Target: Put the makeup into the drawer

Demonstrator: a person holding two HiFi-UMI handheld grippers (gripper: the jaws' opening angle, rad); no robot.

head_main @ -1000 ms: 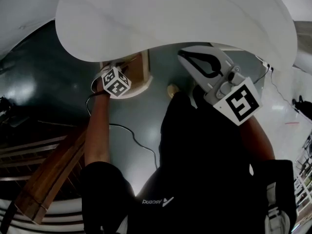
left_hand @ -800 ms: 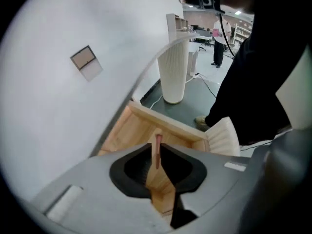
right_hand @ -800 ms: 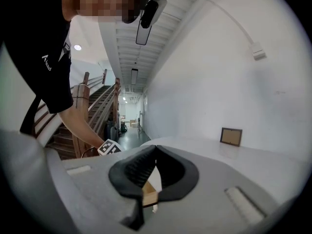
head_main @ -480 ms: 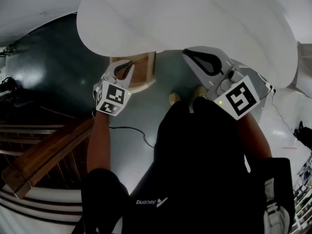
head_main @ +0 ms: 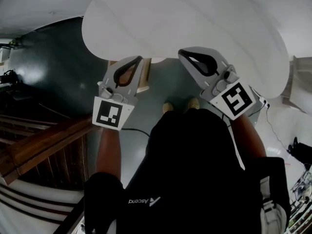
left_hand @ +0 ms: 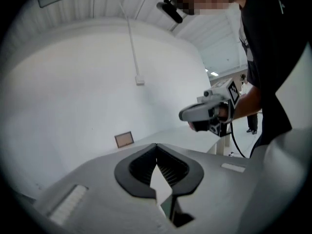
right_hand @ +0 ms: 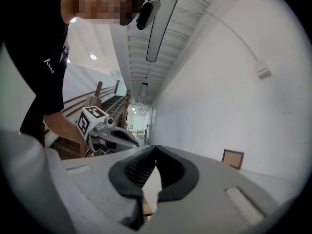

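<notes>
Left gripper [left_hand: 156,146]: jaws have just been closing and now meet tip to tip, with nothing between them. Right gripper [right_hand: 155,148]: jaws also together, nothing between them.

Head view: both are held up side by side, near each other but apart. The tips of the left gripper [head_main: 139,58] and right gripper [head_main: 181,52] are at the near edge of the round white surface [head_main: 195,18]. Each marker cube faces the camera, left cube [head_main: 113,114], right cube [head_main: 237,99].

Makeup: cannot be made out in any view. A wooden unit [head_main: 145,76] shows under the surface's edge, between the two grippers. I cannot tell whether it is the drawer.

A small brown frame [left_hand: 124,139] stands on the surface against the white wall [left_hand: 73,91]. The right gripper view shows the same frame [right_hand: 233,158] to the right of the jaws.

Cross-check: the left gripper view has the right gripper [left_hand: 183,115] off to the right, roughly level, held in a hand. The right gripper view has the left gripper [right_hand: 136,143] off to the left.

Below, head view: dark floor [head_main: 58,67], a cable [head_main: 139,129] on it, two shoes [head_main: 168,107], and a wooden stair rail [head_main: 44,143] at the left.
</notes>
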